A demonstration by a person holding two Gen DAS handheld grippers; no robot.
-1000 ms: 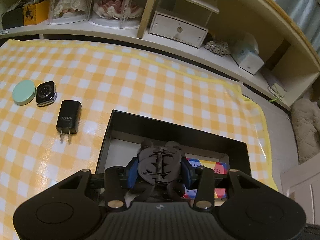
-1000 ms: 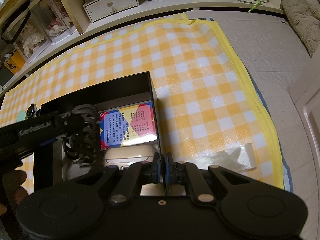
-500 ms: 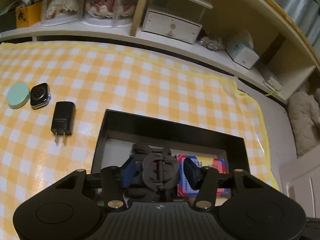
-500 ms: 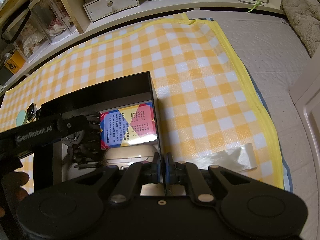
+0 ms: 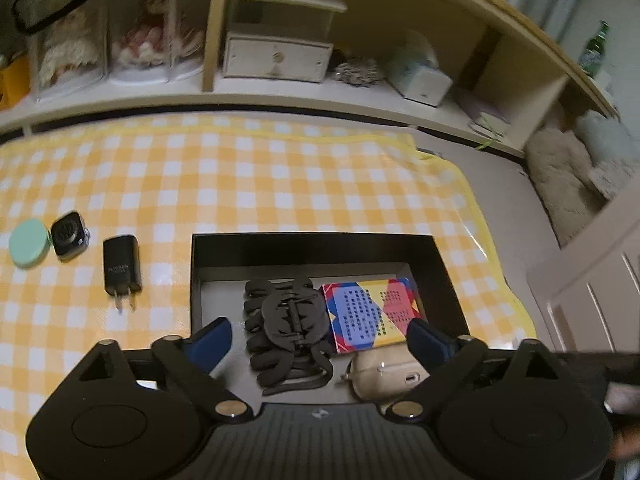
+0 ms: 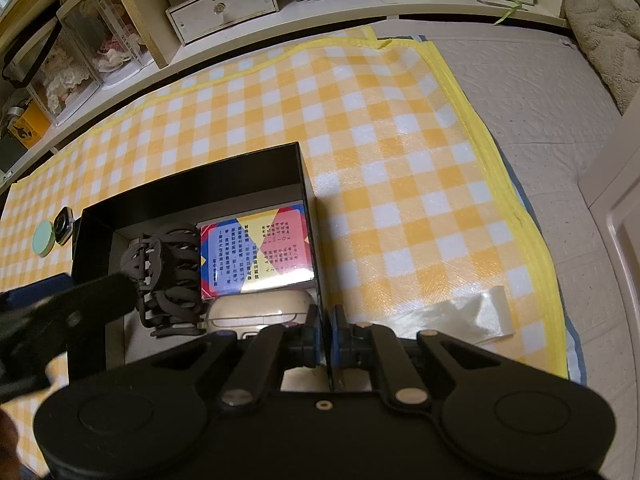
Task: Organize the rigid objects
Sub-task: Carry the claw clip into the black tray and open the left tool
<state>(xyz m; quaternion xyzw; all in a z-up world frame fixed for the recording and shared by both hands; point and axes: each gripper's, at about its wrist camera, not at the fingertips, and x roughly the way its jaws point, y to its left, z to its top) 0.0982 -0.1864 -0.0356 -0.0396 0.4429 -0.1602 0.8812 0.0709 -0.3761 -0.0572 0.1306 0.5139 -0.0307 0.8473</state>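
A black open box (image 5: pixel 312 240) stands on the yellow checked mat. In it lie a black hair claw (image 5: pixel 288 328), a colourful card pack (image 5: pixel 370 312) and a beige earbud case (image 5: pixel 384 372). My left gripper (image 5: pixel 318 330) hovers over the box with its jaws opening wide; the claw rests on the box floor between them, clear of both pads. My right gripper (image 6: pixel 327 332) is shut on the box's right wall (image 6: pixel 316 264). Left of the box lie a black charger (image 5: pixel 122 268), a smartwatch (image 5: pixel 69 234) and a mint round tin (image 5: pixel 29 237).
A low shelf runs along the back with a small drawer unit (image 5: pixel 276 56) and clear doll cases (image 5: pixel 72 52). A strip of clear film (image 6: pixel 472 316) lies on the mat's right edge. A fluffy cushion (image 6: pixel 604 28) and a white door (image 5: pixel 592 292) stand at the right.
My left gripper's jaws spread wide and let go of the hair claw, which now lies in the box. The left gripper lifted and rolled a little. The right gripper stayed put.
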